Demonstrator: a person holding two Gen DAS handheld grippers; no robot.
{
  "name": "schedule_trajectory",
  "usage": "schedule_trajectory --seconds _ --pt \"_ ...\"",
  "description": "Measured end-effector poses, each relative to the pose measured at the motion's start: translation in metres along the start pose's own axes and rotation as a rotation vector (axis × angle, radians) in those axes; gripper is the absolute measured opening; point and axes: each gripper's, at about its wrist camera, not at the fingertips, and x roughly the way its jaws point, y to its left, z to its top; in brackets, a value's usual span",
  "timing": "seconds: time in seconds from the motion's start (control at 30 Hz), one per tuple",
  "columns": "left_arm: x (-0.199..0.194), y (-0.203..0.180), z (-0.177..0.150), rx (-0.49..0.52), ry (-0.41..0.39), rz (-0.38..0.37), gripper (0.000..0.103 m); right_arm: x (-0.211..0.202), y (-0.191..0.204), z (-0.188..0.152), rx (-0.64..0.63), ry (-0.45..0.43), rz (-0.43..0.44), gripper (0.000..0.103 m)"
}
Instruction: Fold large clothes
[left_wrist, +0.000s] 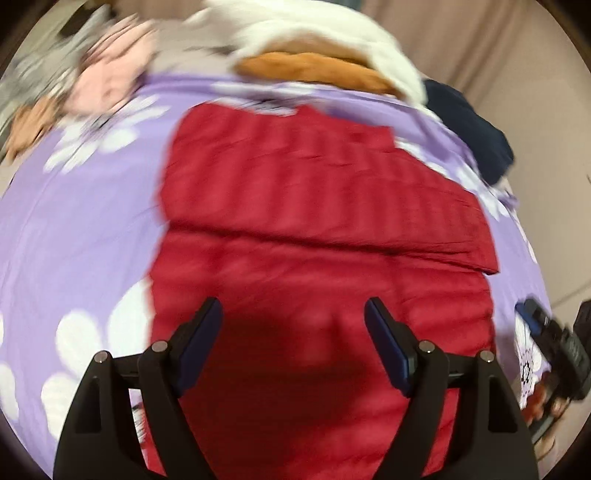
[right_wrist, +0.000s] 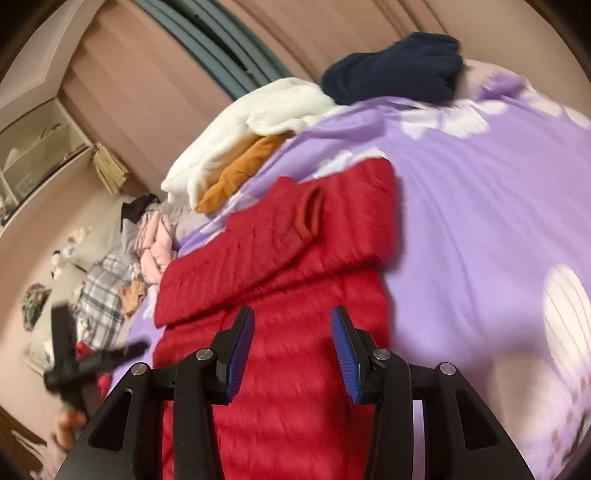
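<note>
Jacket (left_wrist: 314, 229), red and quilted, lies on your purple sheet (left_wrist: 85, 221), sleeve folded across at 12 o'clock to narrow it. Both grippers, left (left_wrist: 293, 314) and right (right_wrist: 291, 325), hover released, grasping nothing.

Purple floral bedsheet (right_wrist: 480, 206); wall shelf (right_wrist: 33, 144); teal curved frame (right_wrist: 221, 40) behind the bed.

Red quilted jacket (left_wrist: 317, 229), lilac white-flowered bedsheet (left_wrist: 85, 229), navy garment (right_wrist: 395, 66)
</note>
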Motion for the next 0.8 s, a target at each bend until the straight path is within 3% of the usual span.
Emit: schedule_trajectory --seconds 0.13,0.3,0.37,0.4,0.43,0.67,0.8 --pt "-0.006 0.038 -0.019 -0.101 0.011 0.001 0.081 0.035 0.007 0.028 -0.025 0.006 -0.026 0.043" --pt "-0.004 0.066 -0.043 -0.211 0.058 -0.073 0.081 0.087 0.006 0.048 -0.055 0.082 -0.152 0.043" --pt "-0.004 0.070 -0.048 -0.226 0.065 -0.081 0.081 0.100 -0.002 0.047 0.003 0.128 -0.098 0.040" --pt "-0.005 0.072 -0.050 -0.233 0.065 -0.087 0.081 0.102 -0.003 0.046 0.016 0.135 -0.084 0.034" --pt "-0.005 0.073 -0.051 -0.240 0.064 -0.092 0.081 0.103 -0.001 0.044 0.009 0.134 -0.089 0.020" --pt "-0.009 0.084 -0.053 -0.276 0.056 -0.109 0.081 0.074 0.019 0.022 -0.045 0.175 -0.054 0.019" --pt "-0.007 0.088 -0.053 -0.293 0.068 -0.115 0.081 0.092 0.005 0.017 -0.029 0.275 -0.147 0.019"
